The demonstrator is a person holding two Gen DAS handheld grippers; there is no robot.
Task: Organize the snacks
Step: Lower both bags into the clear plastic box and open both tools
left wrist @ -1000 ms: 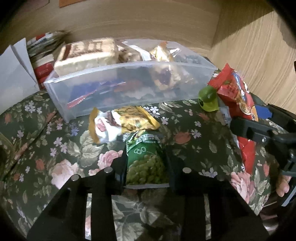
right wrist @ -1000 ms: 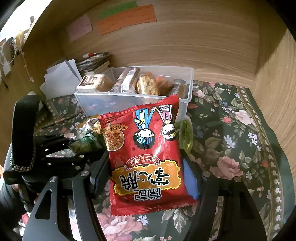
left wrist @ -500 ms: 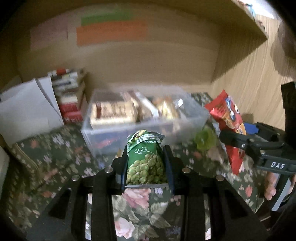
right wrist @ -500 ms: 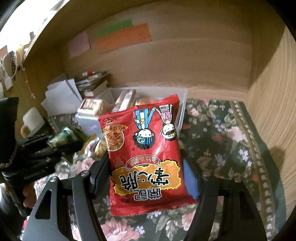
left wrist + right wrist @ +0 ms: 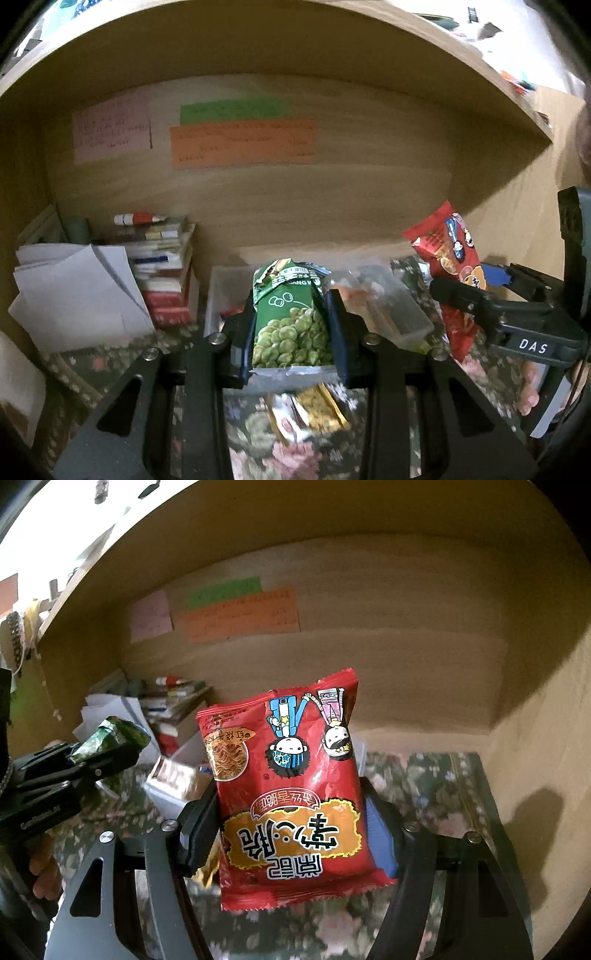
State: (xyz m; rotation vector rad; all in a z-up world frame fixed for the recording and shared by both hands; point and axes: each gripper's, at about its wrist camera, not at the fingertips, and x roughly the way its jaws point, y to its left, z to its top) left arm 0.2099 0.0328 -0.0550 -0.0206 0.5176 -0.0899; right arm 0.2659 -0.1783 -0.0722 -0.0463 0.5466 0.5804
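Snacks held aloft in both views. Left wrist view: a green pea packet (image 5: pixel 291 325) stands upright at lower centre, pinched on both sides by the left gripper (image 5: pixel 291 332), its fingers closed to the packet's width; behind it a clear plastic bin (image 5: pixel 402 314) of snacks sits on the floral cloth (image 5: pixel 110 362); a yellow snack packet (image 5: pixel 314 410) lies on the cloth at the bottom centre; at right, the right gripper (image 5: pixel 461 291) clamps a red noodle packet (image 5: pixel 443 254); books (image 5: pixel 162 266) and white papers (image 5: pixel 74 291) are stacked at left. Right wrist view: the red noodle packet (image 5: pixel 291 794) fills the centre, printed side facing the camera and upside down, gripped at both edges by the right gripper (image 5: pixel 291 834); at left, the left gripper (image 5: pixel 99 757) holds the green pea packet (image 5: pixel 110 738); the bin (image 5: pixel 166 794) shows partly behind.
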